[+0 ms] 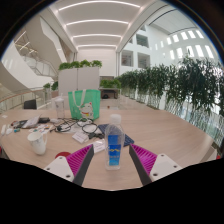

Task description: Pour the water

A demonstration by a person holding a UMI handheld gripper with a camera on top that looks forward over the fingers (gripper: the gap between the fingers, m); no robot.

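Early stage — nothing poured yet, by look of it. Bottle (114, 143) upright on table (170, 130), between gripper (112, 161) fingers, gaps either side — jaws released. White cup (38, 142) well left of bottle. Left: grasp, carry, tip.

Bottle (114, 141) upright on table (170, 128), between tongs' (113, 161) fingers; cup (38, 141) left; cables (78, 127) behind
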